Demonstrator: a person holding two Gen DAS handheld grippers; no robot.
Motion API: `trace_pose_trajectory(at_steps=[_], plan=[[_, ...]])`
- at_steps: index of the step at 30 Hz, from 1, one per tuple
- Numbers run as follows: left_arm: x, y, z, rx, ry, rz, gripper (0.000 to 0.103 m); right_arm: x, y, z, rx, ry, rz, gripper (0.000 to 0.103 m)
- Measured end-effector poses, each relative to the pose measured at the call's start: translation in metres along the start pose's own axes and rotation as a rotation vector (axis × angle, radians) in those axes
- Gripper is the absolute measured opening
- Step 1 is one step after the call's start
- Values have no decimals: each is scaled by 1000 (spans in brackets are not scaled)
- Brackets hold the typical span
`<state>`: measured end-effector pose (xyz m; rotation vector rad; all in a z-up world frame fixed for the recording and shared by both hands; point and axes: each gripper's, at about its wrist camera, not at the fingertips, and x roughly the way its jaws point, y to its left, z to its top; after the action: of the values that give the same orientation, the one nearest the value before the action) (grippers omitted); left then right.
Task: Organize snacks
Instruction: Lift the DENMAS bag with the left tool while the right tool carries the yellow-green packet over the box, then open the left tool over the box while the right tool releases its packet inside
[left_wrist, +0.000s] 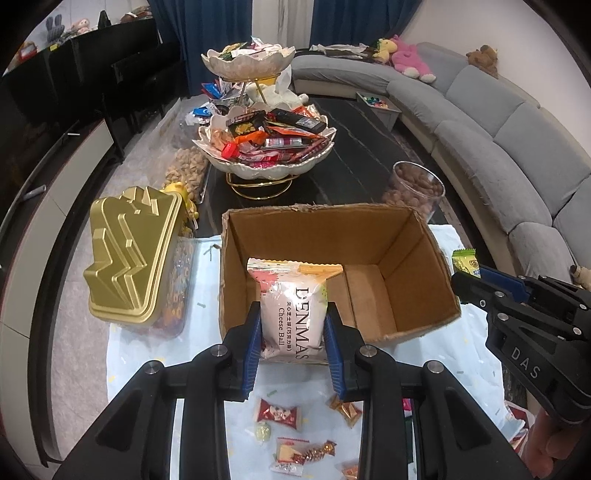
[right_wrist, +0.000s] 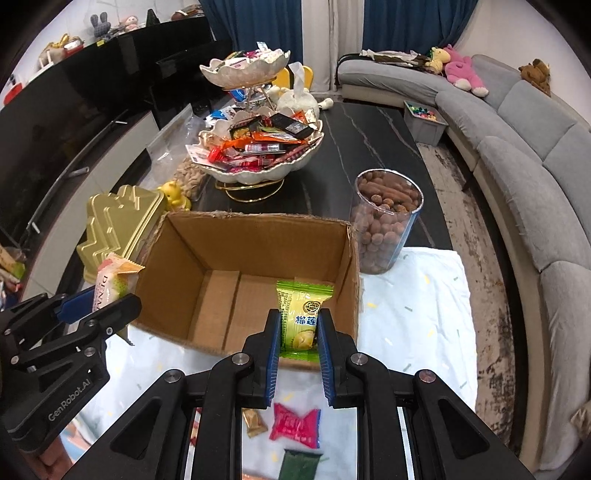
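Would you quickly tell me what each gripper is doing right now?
Left gripper: closed on the white Cheese Ball packet, near the cardboard box.
Right gripper: closed on the green durian snack packet.

A grey sofa (right_wrist: 517, 155) curves along the room's right side, with pink (right_wrist: 463, 72) and brown (right_wrist: 535, 74) plush toys on it.

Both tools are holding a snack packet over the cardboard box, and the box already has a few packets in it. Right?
Not quite: the cardboard box is empty, as the right wrist view shows, with only bare cardboard inside. The rest holds: the left tool grips the white cheese ball packet and the right tool grips the green packet, both at the box.
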<state>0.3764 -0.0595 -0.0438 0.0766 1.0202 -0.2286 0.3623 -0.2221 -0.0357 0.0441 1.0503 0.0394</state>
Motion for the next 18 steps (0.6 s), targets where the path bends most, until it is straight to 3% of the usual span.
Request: trace_pose_trajectory(at_steps=[18], plan=[[35, 3, 22, 7, 41, -14, 33, 30, -2, 21, -11, 19, -10, 22]])
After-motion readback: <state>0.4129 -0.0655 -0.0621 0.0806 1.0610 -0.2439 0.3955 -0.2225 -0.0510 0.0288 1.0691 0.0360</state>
